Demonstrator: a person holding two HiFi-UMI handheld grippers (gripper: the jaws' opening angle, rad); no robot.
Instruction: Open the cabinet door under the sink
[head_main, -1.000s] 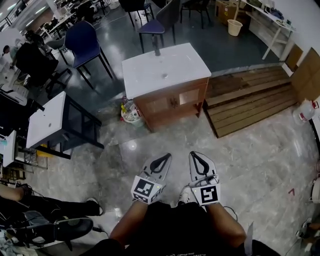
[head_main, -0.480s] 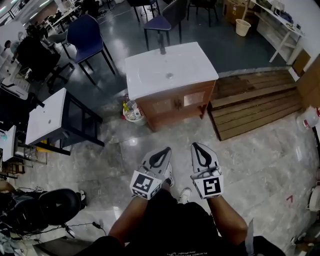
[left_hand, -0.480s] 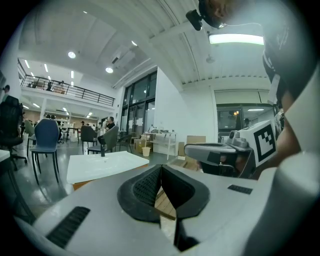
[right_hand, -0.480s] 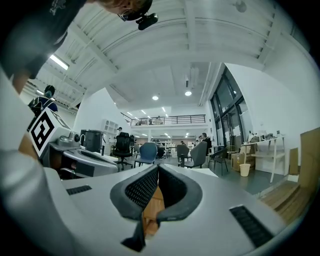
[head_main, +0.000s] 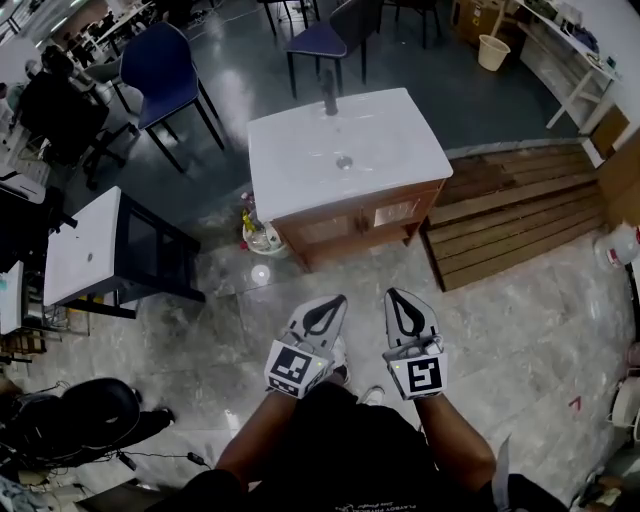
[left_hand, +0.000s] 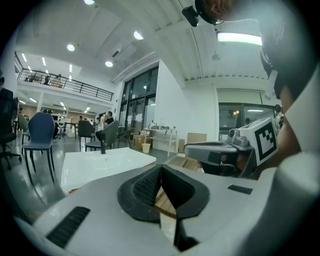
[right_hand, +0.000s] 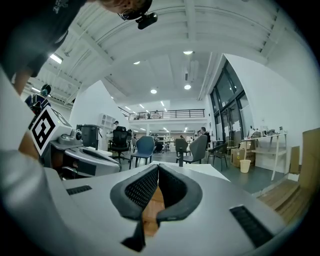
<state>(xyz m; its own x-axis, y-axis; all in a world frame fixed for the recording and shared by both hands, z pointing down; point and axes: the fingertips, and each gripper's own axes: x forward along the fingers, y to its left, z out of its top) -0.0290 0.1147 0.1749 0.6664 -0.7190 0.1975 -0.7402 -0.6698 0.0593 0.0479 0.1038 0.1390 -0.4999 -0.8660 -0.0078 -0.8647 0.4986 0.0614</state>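
Down low in front of the person, two grippers are pointing side by side toward the wooden cabinet. The left gripper (head_main: 332, 303) is pressing its two jaws tight together, and its own view is showing the black pads (left_hand: 150, 185) meeting with only floor and planks behind them. It is holding nothing and touching nothing. The right gripper (head_main: 397, 297) is doing the same: its jaws are squeezed closed, its hold is empty, and it is hanging in the air just beside the left one.

The cabinet door (head_main: 352, 222) is sitting under the white sink (head_main: 345, 150), well apart from both grippers, and it is looking closed. A dark tap (head_main: 328, 92) is standing up at the far edge of the sink. Only shiny stone floor (head_main: 330, 275) is lying between the grippers and the cabinet.

A small pail of bottles (head_main: 258, 236) is sitting on the floor, touching the cabinet's left corner. A wooden platform (head_main: 520, 215) is lying to the cabinet's right. A small white table (head_main: 85, 250) on a dark frame is standing off to the left. A blue chair (head_main: 160, 62) is waiting behind it, and a pale bin (head_main: 492, 52) is standing far back on the right.
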